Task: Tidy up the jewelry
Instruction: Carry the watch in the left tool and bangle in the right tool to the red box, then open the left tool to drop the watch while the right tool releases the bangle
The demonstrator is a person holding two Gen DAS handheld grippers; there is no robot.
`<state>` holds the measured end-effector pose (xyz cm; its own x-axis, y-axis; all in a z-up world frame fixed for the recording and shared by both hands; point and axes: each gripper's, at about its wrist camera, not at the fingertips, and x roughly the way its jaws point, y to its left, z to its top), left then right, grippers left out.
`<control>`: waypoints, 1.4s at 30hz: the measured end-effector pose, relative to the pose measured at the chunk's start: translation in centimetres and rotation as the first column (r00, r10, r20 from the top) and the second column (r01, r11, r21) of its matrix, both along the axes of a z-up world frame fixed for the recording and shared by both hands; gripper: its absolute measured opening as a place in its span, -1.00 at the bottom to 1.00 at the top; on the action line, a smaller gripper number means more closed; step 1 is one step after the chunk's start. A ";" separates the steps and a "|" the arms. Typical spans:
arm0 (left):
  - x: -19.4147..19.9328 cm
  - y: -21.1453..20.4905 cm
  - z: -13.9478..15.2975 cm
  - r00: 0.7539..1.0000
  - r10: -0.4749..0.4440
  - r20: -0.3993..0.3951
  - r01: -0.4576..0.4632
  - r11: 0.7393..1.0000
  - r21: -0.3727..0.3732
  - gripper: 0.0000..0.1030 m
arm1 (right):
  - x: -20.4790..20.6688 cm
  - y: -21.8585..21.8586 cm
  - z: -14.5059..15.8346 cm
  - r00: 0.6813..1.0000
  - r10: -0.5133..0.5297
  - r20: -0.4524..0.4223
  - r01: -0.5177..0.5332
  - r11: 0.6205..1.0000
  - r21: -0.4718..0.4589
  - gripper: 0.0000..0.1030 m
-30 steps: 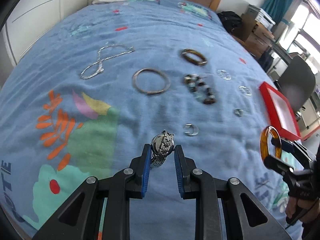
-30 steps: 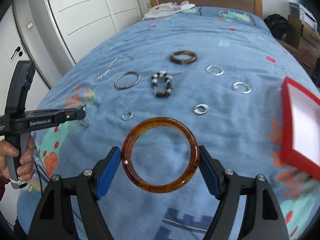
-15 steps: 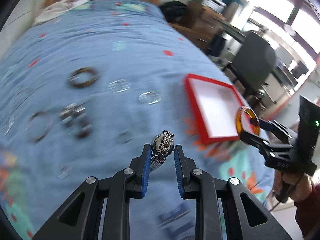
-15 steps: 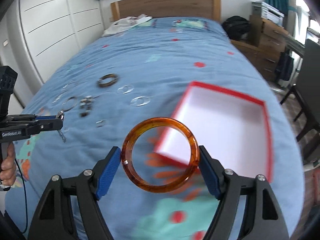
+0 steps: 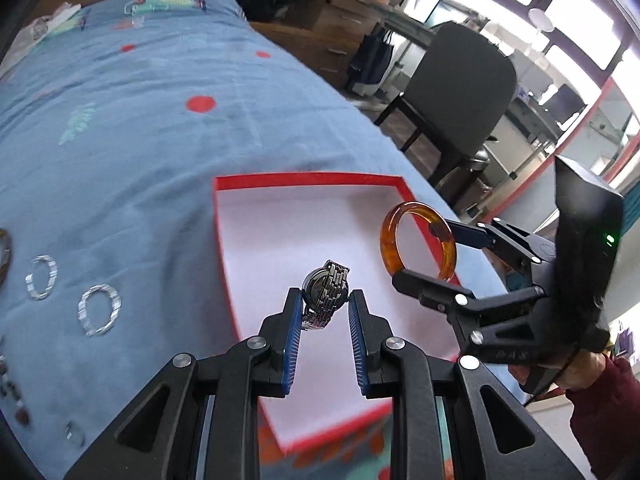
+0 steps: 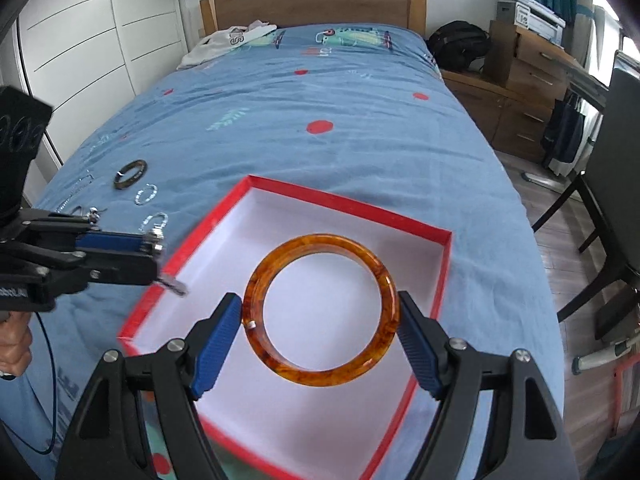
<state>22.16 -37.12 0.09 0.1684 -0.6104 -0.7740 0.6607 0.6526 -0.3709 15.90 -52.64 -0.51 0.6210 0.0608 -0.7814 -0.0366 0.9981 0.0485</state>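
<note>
Blue bedspread (image 6: 360,152) carries the loose pieces at far left: two clear crystal bracelets (image 5: 99,309) and a dark brown bangle (image 6: 130,169), well apart from the box. My left gripper (image 5: 325,312) is clamped on a silver metal-link wristwatch (image 5: 325,294), held above the red-rimmed, white-lined shallow box (image 6: 348,205); its dial is too blurred to read. My right gripper (image 6: 320,320) is clamped on an amber tortoiseshell resin bangle (image 6: 321,310), also above the box interior.

At the left edge of the left wrist view, a brown bangle (image 5: 3,254) is cut off and beads (image 5: 16,400) are blurred.
</note>
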 end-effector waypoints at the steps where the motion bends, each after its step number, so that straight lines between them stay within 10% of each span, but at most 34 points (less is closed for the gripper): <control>1: 0.4 -0.5 -0.5 1.000 0.005 -0.005 -0.005 1.000 0.008 -0.56 | 0.3 -0.4 -0.4 1.000 0.009 -0.006 -0.009 1.000 0.002 0.47; 42: 0.6 1.3 -4.0 0.983 0.176 0.047 -0.182 0.963 0.200 -0.52 | 4.0 3.4 -5.2 0.949 0.271 -0.162 -0.302 0.930 -0.208 0.51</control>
<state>22.74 -35.86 -3.94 0.2841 -0.3992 -0.8718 0.5344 0.8208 -0.2016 19.94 -49.21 -5.71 0.4969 0.0322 -0.8672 -0.3313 0.9307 -0.1553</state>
